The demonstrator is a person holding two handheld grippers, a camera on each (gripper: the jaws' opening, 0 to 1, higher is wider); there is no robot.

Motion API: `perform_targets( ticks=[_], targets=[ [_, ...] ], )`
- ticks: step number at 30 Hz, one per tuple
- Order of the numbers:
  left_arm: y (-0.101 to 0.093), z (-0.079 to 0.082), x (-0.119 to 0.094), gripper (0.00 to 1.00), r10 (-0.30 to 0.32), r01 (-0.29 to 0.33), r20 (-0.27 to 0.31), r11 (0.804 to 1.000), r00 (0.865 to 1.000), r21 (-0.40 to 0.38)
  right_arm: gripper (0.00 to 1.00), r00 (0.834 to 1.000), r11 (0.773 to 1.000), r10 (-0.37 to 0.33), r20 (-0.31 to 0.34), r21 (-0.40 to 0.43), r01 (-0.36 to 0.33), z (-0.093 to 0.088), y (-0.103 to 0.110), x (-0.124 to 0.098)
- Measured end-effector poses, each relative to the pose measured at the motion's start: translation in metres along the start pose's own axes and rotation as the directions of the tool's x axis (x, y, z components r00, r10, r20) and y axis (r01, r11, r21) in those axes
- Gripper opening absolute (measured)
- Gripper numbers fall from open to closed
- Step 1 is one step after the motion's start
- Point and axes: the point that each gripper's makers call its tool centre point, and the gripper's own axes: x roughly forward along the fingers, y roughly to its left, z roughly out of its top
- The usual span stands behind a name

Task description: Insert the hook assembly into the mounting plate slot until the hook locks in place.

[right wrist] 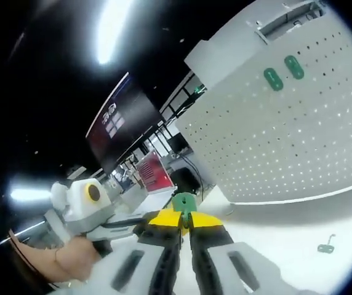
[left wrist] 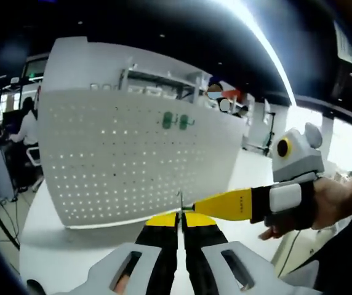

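Observation:
A white perforated mounting plate stands upright on the table, with two green hooks hung high on it. My left gripper is shut on a thin metal hook that sticks up between its yellow tips. From the right, my right gripper reaches in and its tip meets that hook. In the right gripper view, my right gripper is shut on a green hook piece. The plate rises to the right with the two green hooks. My left gripper comes in from the left.
A small green hook lies loose on the white table in front of the plate. A person's hand holds the right gripper. Desks, a seated person and screens fill the room behind.

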Motion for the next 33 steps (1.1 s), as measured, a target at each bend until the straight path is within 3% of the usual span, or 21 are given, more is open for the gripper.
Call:
perform_targets(
  ticks=[5,10,15,25,28,31,33],
  targets=[
    [0.001,0.003,-0.001,0.01,0.002,-0.002,0.006,1.0,1.0,-0.011,0.01,1.0,1.0,0.003,0.022,0.006,-0.003,0.001,0.002,0.0],
    [-0.001,0.005,-0.002,0.02,0.001,-0.001,-0.001,0.999,1.0,0.046,0.0,1.0,1.0,0.018,0.019,0.002,-0.018,0.002,0.004,0.0],
    [-0.003,0.0,-0.002,0.03,-0.03,0.034,-0.044,0.995,0.999,0.093,0.0,1.0,0.999,0.027,-0.005,0.026,-0.027,-0.001,0.002,0.0],
    [-0.009,-0.008,-0.003,0.07,-0.073,0.081,-0.084,0.991,0.994,0.102,0.0,0.999,0.998,0.037,-0.031,-0.052,-0.039,0.0,0.0,-0.005],
    [-0.01,-0.008,-0.003,0.16,-0.073,0.08,-0.082,0.992,0.994,0.093,0.0,0.999,0.997,0.035,-0.01,-0.075,-0.036,0.009,-0.001,-0.006],
    [-0.009,-0.008,-0.004,0.31,-0.073,0.078,-0.082,0.995,0.994,0.054,0.0,1.0,0.992,0.022,-0.005,-0.125,-0.023,0.015,-0.005,-0.008],
    [-0.011,-0.001,-0.005,0.41,-0.083,0.084,-0.044,0.996,0.996,0.036,0.0,1.0,0.99,0.023,-0.004,-0.14,-0.023,0.017,-0.005,-0.009]
  ],
)
